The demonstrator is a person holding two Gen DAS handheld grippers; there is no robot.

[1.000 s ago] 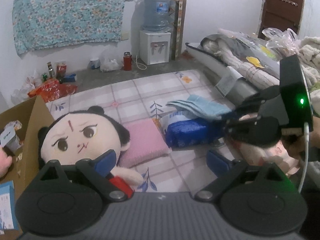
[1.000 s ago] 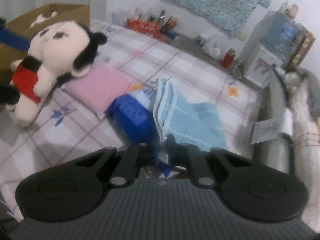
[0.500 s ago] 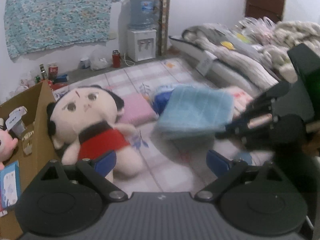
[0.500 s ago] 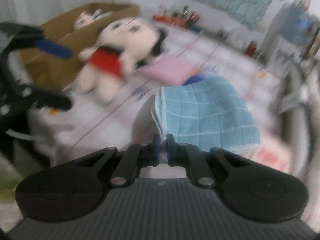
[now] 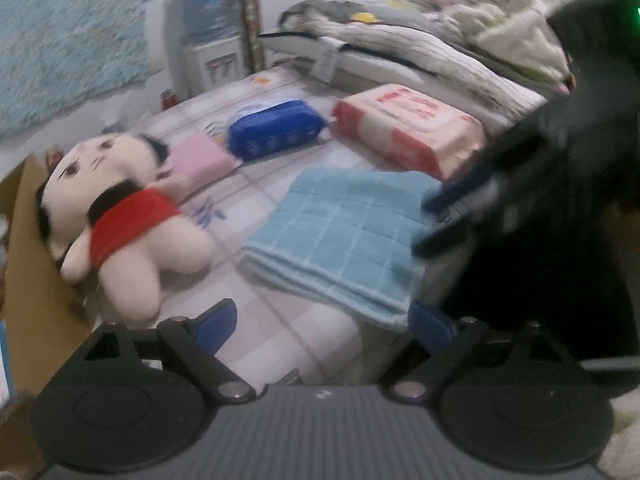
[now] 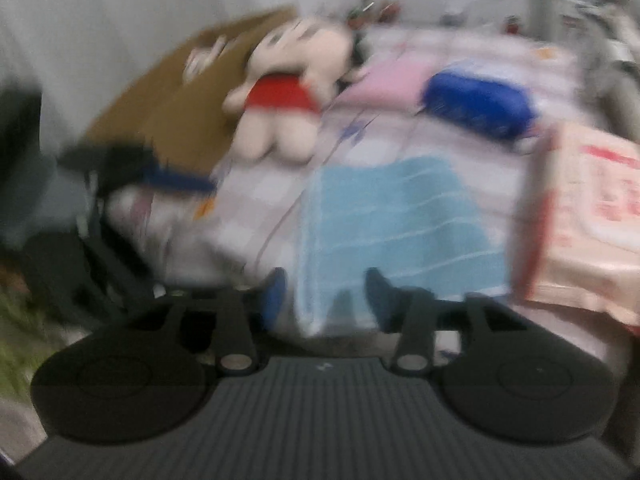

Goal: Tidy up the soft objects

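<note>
A folded light-blue towel lies flat on the checked mat. My right gripper is at the towel's near edge. Its jaws are opening, the edge lies between them, and the pads stand clear of it. My left gripper hovers wide open just left of the towel, its jaws closing slightly with only mat between them. A plush doll in a red shirt lies to the left. Behind it are a pink cushion and a blue pack.
A red-and-white soft pack lies right of the towel. A cardboard box stands beside the doll. Piled bedding runs along the far right, and a water dispenser stands at the wall.
The right gripper carried the towel off the blue pack towards me, set it on the mat, and its jaws have parted. The left gripper swung right, towards the towel.
</note>
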